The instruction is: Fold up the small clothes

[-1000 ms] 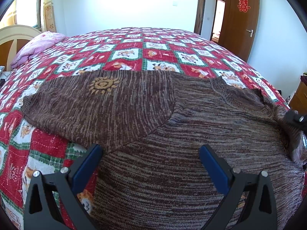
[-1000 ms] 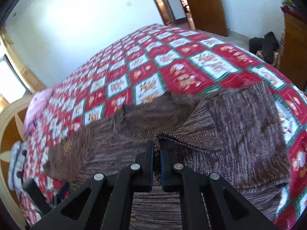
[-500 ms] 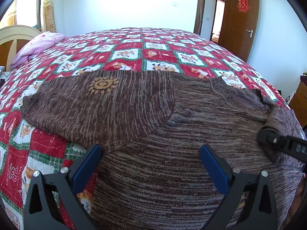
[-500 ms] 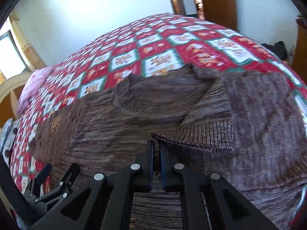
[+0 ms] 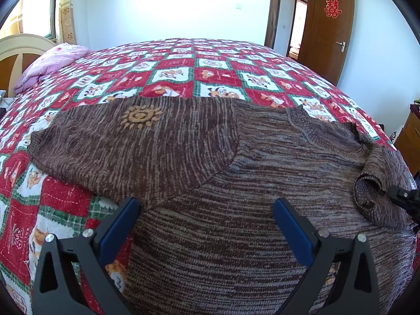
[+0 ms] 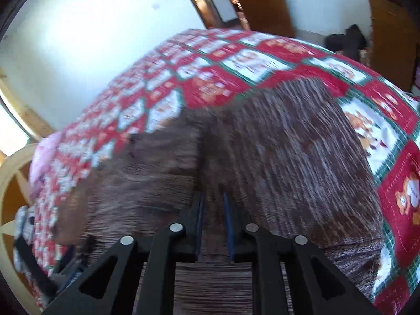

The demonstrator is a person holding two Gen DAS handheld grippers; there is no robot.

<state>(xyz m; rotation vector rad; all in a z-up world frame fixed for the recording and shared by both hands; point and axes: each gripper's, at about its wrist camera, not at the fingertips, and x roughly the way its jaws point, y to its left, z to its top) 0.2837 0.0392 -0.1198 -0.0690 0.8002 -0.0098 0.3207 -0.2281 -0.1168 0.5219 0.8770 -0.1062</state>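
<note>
A brown striped knit sweater (image 5: 215, 162) lies spread on the bed, its left sleeve with an orange sun patch (image 5: 140, 116) folded across the body. Its right sleeve cuff (image 5: 367, 189) lies folded in on the right side. My left gripper (image 5: 206, 218) is open and empty, low over the sweater's near edge. My right gripper (image 6: 214, 202) has its jaws slightly apart with nothing between them, just above the sweater (image 6: 275, 157). Its tip shows at the right edge of the left wrist view (image 5: 401, 199). The right wrist view is motion-blurred.
The bed has a red, white and green patterned quilt (image 5: 199, 65). A pink pillow (image 5: 52, 60) and a wooden headboard (image 5: 15, 52) are at far left. A brown door (image 5: 328, 23) stands open at back right, a wooden cabinet (image 5: 409, 141) at right.
My right gripper carried the right sleeve cuff inward over the sweater body, then opened slightly and let it go. My left gripper has stayed still and open.
</note>
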